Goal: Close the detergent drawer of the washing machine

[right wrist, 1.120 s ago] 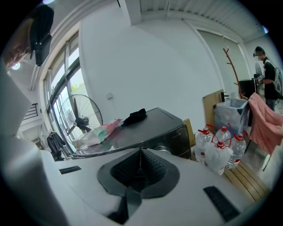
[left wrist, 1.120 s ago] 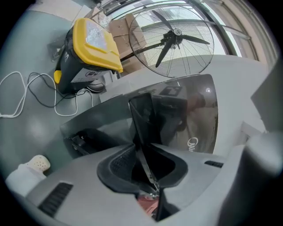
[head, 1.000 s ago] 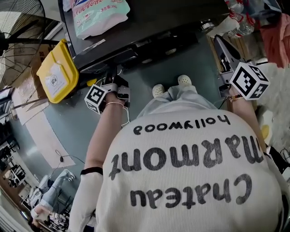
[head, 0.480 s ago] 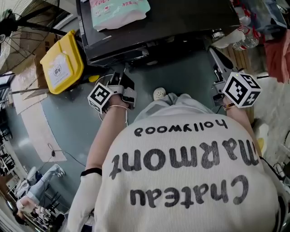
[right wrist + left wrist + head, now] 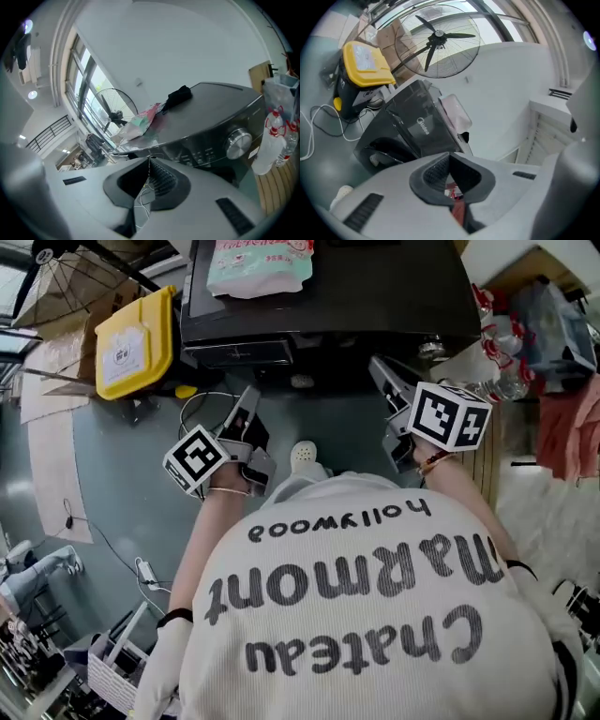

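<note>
The dark washing machine (image 5: pixel 375 296) stands at the top of the head view. Its detergent drawer (image 5: pixel 239 352) at the left of the front panel looks flush with the panel. My left gripper (image 5: pixel 247 401) is a short way in front of the drawer and touches nothing. Its jaws have just been closing and are shut with nothing between them (image 5: pixel 450 157). My right gripper (image 5: pixel 382 371) points at the machine's right front near the dial (image 5: pixel 239 140). Its jaws meet at the tip (image 5: pixel 149 160) and hold nothing.
A pale detergent bag (image 5: pixel 258 263) and a black item (image 5: pixel 180 96) lie on the machine's top. A yellow-lidded box (image 5: pixel 136 343) and a standing fan (image 5: pixel 438 42) are to the machine's left. Water bottles (image 5: pixel 276 136) hang at its right. Cables (image 5: pixel 202 404) trail on the floor.
The left gripper has drawn back and up from the drawer front. The right gripper has swung left toward the machine. The head view has risen.
</note>
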{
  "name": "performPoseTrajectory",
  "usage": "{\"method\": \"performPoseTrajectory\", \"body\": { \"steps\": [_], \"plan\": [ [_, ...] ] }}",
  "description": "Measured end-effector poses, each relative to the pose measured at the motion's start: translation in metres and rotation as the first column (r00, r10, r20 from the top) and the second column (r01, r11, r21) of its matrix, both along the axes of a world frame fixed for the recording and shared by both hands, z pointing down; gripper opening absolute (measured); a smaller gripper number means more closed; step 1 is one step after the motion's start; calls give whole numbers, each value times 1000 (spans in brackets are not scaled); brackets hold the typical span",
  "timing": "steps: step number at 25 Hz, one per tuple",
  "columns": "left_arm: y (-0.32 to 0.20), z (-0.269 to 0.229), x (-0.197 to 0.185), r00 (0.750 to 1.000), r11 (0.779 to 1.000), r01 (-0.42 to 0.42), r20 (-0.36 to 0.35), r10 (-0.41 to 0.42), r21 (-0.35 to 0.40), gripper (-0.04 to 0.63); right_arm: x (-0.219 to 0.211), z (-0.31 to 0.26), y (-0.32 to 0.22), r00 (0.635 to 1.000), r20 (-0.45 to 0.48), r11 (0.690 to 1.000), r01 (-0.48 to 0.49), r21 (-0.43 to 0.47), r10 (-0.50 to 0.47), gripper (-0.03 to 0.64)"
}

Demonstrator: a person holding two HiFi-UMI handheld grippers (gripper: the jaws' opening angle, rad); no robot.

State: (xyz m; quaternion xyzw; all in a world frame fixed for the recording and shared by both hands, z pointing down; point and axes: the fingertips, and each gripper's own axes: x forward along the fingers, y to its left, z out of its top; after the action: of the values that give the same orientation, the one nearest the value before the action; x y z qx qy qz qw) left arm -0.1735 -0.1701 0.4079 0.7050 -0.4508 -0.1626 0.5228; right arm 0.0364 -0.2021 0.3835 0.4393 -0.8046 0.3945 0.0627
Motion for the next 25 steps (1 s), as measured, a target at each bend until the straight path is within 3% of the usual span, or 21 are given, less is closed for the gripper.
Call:
{"method": "performPoseTrajectory", "body": {
  "steps": [3, 6, 12, 15, 25],
  "plan": [
    [12, -22, 10, 990, 999, -9, 140, 1, 53, 9, -14, -11, 3, 998, 31, 998, 56, 14, -56, 31],
    [27, -34, 9, 958, 997, 28, 282, -47, 73, 9, -23, -18, 10, 995, 46, 996, 83, 35, -84, 31],
    [62, -50, -2, 864, 975, 150, 458, -209, 161, 9, -26, -35, 25, 990, -30, 979, 144, 143, -141, 31],
    [83, -52, 0, 838, 970, 171, 492, -236, 174, 9, -26, -40, 41, 979, -83, 963, 196, 186, -184, 31],
    [138, -53, 7, 799, 944, 257, 504, -328, 206, 9, -20, -38, 85, 956, -101, 933, 292, 210, -276, 31]
  ]
}}
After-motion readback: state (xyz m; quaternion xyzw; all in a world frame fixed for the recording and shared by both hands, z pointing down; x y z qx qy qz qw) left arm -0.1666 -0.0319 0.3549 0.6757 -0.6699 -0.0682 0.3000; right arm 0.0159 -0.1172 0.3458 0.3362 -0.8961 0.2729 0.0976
